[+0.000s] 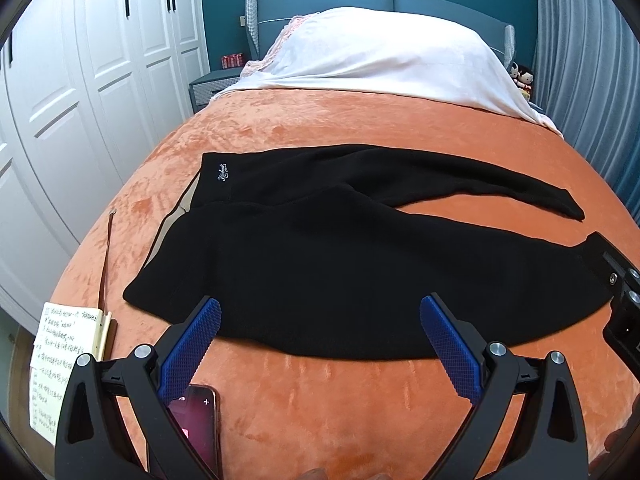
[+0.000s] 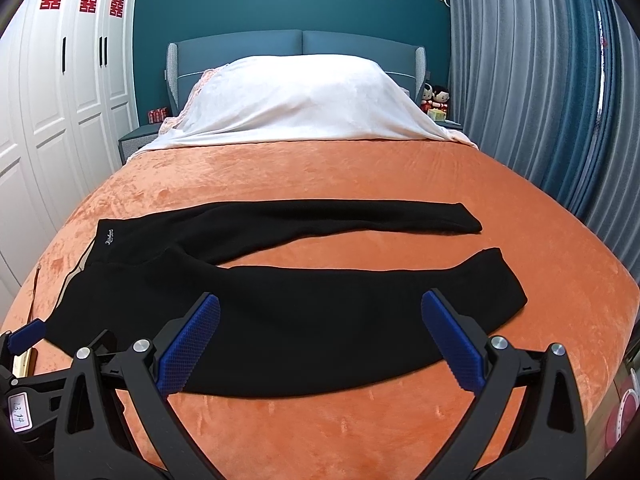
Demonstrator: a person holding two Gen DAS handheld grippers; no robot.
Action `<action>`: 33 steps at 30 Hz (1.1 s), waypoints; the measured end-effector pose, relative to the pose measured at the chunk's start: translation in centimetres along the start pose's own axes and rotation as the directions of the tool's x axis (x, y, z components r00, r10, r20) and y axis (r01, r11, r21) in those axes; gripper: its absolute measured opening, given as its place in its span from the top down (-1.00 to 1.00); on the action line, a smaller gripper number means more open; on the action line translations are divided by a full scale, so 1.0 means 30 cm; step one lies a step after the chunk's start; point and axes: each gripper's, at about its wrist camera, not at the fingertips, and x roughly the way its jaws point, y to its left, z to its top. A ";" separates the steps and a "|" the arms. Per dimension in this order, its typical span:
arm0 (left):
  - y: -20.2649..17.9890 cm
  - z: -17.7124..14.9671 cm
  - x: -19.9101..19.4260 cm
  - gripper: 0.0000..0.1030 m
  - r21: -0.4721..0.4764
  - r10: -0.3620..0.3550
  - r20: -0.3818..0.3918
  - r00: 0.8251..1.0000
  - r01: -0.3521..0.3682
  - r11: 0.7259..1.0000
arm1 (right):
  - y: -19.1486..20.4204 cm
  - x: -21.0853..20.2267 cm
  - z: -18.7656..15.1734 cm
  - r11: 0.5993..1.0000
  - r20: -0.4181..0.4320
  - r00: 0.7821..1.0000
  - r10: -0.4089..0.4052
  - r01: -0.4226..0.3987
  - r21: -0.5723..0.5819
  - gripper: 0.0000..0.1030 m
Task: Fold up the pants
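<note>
Both hand-held grippers, left [image 1: 320, 332] and right [image 2: 320, 332], hover released over the near leg of the black pants [image 2: 280, 320], which lie spread on the orange bed [image 2: 320, 432], waistband left, legs splayed right.

Orange-covered bed [image 2: 320, 184], black pants [image 2: 280, 320] spread flat, white bedding [image 2: 296, 104] at head, notebook [image 1: 64, 352], phone [image 1: 200, 428]

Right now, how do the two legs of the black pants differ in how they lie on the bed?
The near leg looks broader and bends, its cuff turned up toward the headboard; the far leg looks narrower and lies almost straight. The near leg's hem lies just past both open grippers, left gripper and right gripper; the far leg is well beyond them. Both lie flat, apart at the cuffs, joined at the waistband.
</note>
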 end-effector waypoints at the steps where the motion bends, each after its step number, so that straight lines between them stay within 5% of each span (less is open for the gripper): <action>1: -0.001 -0.001 -0.003 -0.90 0.001 0.006 0.000 1.000 -0.006 1.000 | -0.002 -0.004 0.001 1.000 0.001 1.000 0.002 -0.002 0.000 -0.91; 9: -0.017 -0.014 -0.009 -0.90 0.006 0.008 0.001 1.000 -0.008 1.000 | -0.025 0.004 -0.016 1.000 -0.010 1.000 -0.002 0.002 -0.001 -0.91; 25: -0.142 -0.263 0.327 -0.90 0.013 -0.004 -0.125 0.992 0.005 1.000 | -0.131 0.323 -0.335 1.000 -0.173 0.985 0.019 -0.017 0.012 -0.91; 33: -0.139 -0.267 0.360 -0.90 0.009 -0.005 -0.160 0.987 0.006 1.000 | -0.110 0.320 -0.339 1.000 -0.151 0.988 0.016 -0.019 -0.017 -0.91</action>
